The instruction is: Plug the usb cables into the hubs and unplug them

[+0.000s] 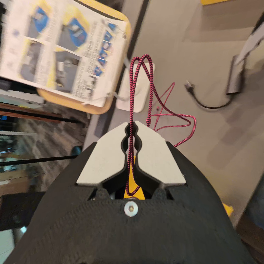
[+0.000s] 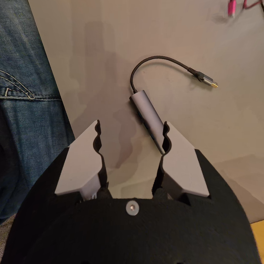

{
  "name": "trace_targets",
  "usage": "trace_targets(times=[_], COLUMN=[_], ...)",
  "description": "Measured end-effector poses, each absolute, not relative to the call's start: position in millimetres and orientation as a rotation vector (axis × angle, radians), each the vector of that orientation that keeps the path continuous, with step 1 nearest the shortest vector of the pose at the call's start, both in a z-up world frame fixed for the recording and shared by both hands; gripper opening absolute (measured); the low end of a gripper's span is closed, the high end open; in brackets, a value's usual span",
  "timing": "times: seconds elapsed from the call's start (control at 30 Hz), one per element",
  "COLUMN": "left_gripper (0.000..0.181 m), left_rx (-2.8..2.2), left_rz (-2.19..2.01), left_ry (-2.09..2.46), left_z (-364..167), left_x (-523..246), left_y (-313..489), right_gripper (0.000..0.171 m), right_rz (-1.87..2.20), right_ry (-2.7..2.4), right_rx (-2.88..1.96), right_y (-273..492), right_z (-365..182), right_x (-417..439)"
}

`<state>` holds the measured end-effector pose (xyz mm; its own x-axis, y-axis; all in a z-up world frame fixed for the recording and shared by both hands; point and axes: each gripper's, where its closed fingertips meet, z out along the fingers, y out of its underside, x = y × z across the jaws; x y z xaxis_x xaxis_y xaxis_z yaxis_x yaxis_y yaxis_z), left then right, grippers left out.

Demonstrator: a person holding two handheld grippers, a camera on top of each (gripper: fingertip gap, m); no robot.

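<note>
- Two grippers, two very different jobs right now. Our left gripper [image 1: 132, 125] is clenched on the pink cable [image 1: 148, 85], pinching a doubled strand so loops stick up past the tips and the rest trails off toward the table [image 1: 185, 42].
- Looks like we've got it mid-length, not by the plug, so we'd guess this is just carrying the cable over; we'd need to re-grab near the connector before any plugging happens.
- Our right gripper [image 2: 132, 124] is wide open and holding nothing, hanging above the grey hub [image 2: 148, 117]. The hub lies flat on the table, its near end just beside the right finger, apart from it as far as we can tell.
- Probably the open claw is lining up to pin the hub so it won't slide during insertion.
- Left view only: a white pad [image 1: 132, 88], a papers-covered board [image 1: 60, 47], and the hub far off, blurry.
- Right view only: the hub's side ports, its black lead [image 2: 150, 60] with the free plug [image 2: 210, 81], someone's jeans [image 2: 25, 85], and a pink plug [image 2: 231, 10] at the top edge, unplugged.
</note>
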<state>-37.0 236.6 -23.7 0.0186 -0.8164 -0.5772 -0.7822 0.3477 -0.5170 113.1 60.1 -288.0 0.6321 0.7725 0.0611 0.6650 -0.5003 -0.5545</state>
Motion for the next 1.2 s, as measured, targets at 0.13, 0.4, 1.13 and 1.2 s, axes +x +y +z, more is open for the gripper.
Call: trace_targets(times=[0.13, 0.4, 1.13, 1.2], left_gripper=[0.001, 0.002, 0.047, 0.046], left_rx=[-1.568, -1.667, -1.998, -1.993], left_rz=[-0.215, -0.374, -0.604, -0.578], left_ry=[1.845, 1.933, 1.846, 1.834], left_z=[-113.7, -224.0, -269.0, -256.7], left_x=[-25.5, -10.5, -28.5, -33.6], left_y=[207.7, 163.7, 143.7, 154.7], right_gripper=[0.084, 0.071, 0.059, 0.059], right_rz=[0.284, 0.429, 0.534, 0.529], right_ry=[-1.089, -0.981, -0.938, -0.942], right_rx=[-2.319, -2.230, -2.227, -2.230], right_y=[60.3, 66.9, 91.3, 91.9], right_z=[-287.2, -266.8, -268.8, -269.4], right_x=[116.8, 108.2, 75.0, 75.2])
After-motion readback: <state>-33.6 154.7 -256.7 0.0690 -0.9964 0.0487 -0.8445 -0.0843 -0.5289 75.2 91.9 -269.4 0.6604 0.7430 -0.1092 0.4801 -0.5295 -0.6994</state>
